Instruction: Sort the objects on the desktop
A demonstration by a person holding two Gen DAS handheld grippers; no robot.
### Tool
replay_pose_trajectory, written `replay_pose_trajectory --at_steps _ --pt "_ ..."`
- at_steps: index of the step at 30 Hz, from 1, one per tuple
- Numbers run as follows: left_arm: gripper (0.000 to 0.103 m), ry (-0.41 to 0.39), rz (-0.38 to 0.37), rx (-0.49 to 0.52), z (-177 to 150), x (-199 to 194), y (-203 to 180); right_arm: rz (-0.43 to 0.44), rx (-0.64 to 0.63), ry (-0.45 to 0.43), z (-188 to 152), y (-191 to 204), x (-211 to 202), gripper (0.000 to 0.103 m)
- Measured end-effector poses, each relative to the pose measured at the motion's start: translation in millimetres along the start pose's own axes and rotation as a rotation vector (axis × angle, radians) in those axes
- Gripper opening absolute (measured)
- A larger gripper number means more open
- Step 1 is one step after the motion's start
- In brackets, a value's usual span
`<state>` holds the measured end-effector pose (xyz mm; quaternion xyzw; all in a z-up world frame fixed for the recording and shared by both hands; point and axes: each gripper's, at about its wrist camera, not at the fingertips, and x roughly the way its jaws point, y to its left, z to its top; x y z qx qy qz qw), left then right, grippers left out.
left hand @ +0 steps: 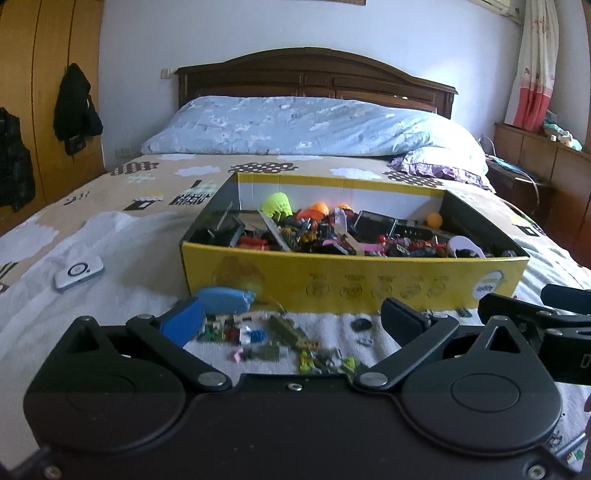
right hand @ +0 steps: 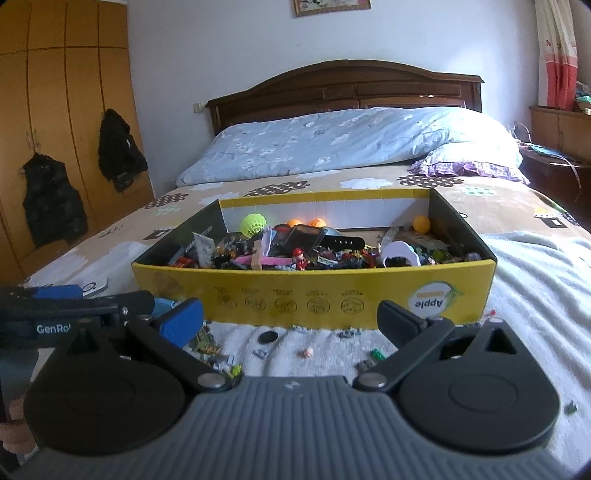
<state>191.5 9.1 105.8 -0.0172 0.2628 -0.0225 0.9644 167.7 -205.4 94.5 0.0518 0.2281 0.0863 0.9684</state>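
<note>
Fingers of left gripper [left hand: 293, 319] and right gripper [right hand: 291, 319] were spread wide, nothing between them. Yellow box [right hand: 314, 291] full of small toys sat on the bed [right hand: 535, 280] at 12 o'clock; loose toy bits [left hand: 280, 339] lay on the white blanket at its 6 o'clock.

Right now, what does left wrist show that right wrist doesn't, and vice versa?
Left wrist only: a white device lying flat on the bedspread left of the box, and a blue oval item against the box front. Right wrist only: a framed picture on the wall and a small pink piece on the white blanket. Both: the yellow box full of toys, and both grippers open, holding nothing.
</note>
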Motion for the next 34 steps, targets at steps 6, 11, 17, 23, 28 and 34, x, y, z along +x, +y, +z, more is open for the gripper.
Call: replay_pose_trajectory --at_steps 6,11,17,23,28,34 --pt "0.102 0.012 -0.001 -0.007 -11 -15 0 -0.017 -0.002 0.01 -10 8 -14 0.103" --pt "0.102 0.008 0.009 0.014 -19 -25 -1 -0.041 0.007 0.023 -17 11 -20 0.103" --pt "0.102 0.007 0.006 0.028 -25 -34 -3 -0.066 0.022 0.029 -22 12 -26 0.103" --pt "0.102 0.017 0.001 0.029 -28 -38 -6 -0.065 0.015 0.036 -27 15 -31 0.103" --pt "0.102 0.022 -0.029 0.024 -35 -39 -3 -0.071 0.03 0.04 -30 13 -35 0.103" --pt "0.102 0.033 -0.024 0.018 -52 -28 -4 -0.089 0.052 0.063 -42 9 -31 0.103"
